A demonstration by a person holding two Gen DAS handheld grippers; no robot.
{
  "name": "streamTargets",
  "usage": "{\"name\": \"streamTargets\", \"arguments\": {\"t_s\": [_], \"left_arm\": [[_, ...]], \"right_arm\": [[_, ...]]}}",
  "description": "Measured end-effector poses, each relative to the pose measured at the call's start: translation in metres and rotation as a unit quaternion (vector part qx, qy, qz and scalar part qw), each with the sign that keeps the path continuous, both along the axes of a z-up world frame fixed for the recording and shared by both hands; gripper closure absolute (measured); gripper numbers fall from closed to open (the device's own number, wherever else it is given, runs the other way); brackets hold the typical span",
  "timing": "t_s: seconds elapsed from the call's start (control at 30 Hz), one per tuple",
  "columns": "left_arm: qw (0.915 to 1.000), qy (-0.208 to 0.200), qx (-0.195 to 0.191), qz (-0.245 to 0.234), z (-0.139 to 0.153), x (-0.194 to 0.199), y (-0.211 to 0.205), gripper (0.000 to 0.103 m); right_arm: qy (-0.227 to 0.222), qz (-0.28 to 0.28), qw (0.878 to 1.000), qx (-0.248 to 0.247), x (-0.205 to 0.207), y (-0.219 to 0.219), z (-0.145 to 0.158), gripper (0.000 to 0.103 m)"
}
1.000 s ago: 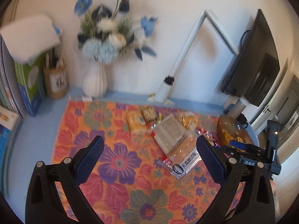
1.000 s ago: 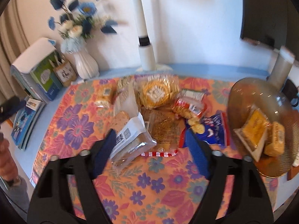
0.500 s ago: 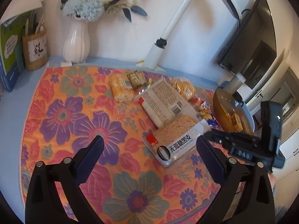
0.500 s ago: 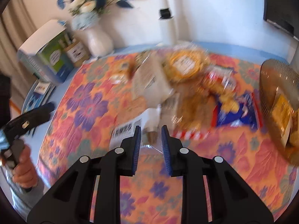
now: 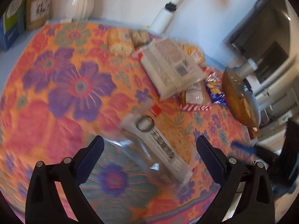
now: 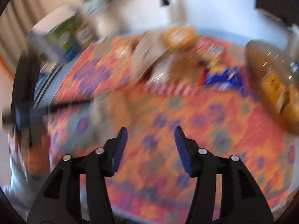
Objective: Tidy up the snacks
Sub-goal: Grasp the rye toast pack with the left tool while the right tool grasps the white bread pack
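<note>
A clear bag of sliced brown bread [image 5: 160, 138] lies on the floral cloth [image 5: 61, 93], just ahead of and between the fingers of my open left gripper [image 5: 149, 155]. Beyond it sits a pile of snack packs with a white bread pack [image 5: 171, 66] on top. An amber glass bowl [image 5: 237, 97] with snacks in it stands at the right; it also shows in the right wrist view [image 6: 271, 78]. My right gripper [image 6: 149, 145] is open and empty above the cloth; its view is heavily blurred. The bread bag [image 6: 110, 110] lies to its left.
A white vase [image 5: 79, 1], a pencil cup [image 5: 38, 11] and books [image 5: 11, 22] stand at the back left. A white lamp base [image 5: 164, 16] is against the wall. A monitor [image 5: 261, 37] stands at the back right. The table's front edge is close below both grippers.
My right gripper had shut on the bread bag, pulled it toward the front, and has now opened and let go. My left gripper has dropped lower and closer to the bag.
</note>
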State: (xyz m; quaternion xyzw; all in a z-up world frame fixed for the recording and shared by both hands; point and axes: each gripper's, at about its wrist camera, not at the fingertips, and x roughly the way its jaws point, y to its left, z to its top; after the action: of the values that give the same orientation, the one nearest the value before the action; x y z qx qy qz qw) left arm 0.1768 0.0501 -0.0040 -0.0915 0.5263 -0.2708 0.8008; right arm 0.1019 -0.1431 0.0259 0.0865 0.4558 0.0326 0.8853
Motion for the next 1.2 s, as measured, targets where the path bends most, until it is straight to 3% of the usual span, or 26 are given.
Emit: {"name": "streamTargets", "arguments": {"t_s": [0.07, 0.13, 0.2, 0.37, 0.47, 0.57, 0.6, 0.8, 0.93, 1.03, 1.2], "left_arm": [[0.9990, 0.021, 0.027, 0.029, -0.015, -0.003, -0.022, 0.005], [0.9969, 0.024, 0.055, 0.051, -0.024, -0.006, -0.037, 0.005], [0.9906, -0.022, 0.113, 0.073, -0.023, -0.012, -0.059, 0.005], [0.9841, -0.048, 0.145, 0.090, -0.025, -0.013, -0.074, 0.005], [0.9835, -0.055, 0.154, 0.078, -0.024, -0.013, -0.076, 0.005], [0.9854, -0.052, 0.151, 0.059, -0.024, -0.009, -0.073, 0.005], [0.9857, -0.052, 0.151, 0.054, -0.024, -0.010, -0.067, 0.005], [0.9845, -0.061, 0.164, 0.012, -0.017, -0.012, -0.023, 0.005], [0.9868, -0.059, 0.151, 0.009, -0.011, -0.013, 0.009, 0.005], [0.9916, -0.054, 0.117, -0.003, -0.007, -0.019, 0.018, 0.005], [0.9911, -0.058, 0.118, -0.021, -0.007, -0.023, 0.009, 0.005]], "right_arm": [[-0.023, -0.018, 0.999, -0.024, 0.020, -0.007, 0.007, 0.033], [-0.036, -0.023, 0.998, -0.044, 0.045, -0.009, 0.009, 0.033], [-0.046, -0.016, 0.997, -0.057, 0.072, -0.007, 0.009, 0.033], [-0.039, -0.003, 0.998, -0.042, 0.119, 0.000, 0.001, 0.035], [-0.030, 0.009, 0.999, -0.033, 0.138, 0.007, -0.007, 0.042], [-0.009, 0.014, 0.999, -0.030, 0.154, 0.015, -0.018, 0.063], [-0.001, 0.013, 1.000, -0.026, 0.157, 0.016, -0.023, 0.065], [-0.009, 0.025, 1.000, 0.003, 0.137, 0.025, -0.019, 0.077], [0.003, 0.022, 0.997, 0.077, 0.114, 0.019, -0.016, 0.080], [0.001, 0.022, 0.994, 0.104, 0.088, 0.016, -0.011, 0.081], [0.008, 0.024, 0.993, 0.112, 0.030, 0.006, -0.006, 0.082]]}}
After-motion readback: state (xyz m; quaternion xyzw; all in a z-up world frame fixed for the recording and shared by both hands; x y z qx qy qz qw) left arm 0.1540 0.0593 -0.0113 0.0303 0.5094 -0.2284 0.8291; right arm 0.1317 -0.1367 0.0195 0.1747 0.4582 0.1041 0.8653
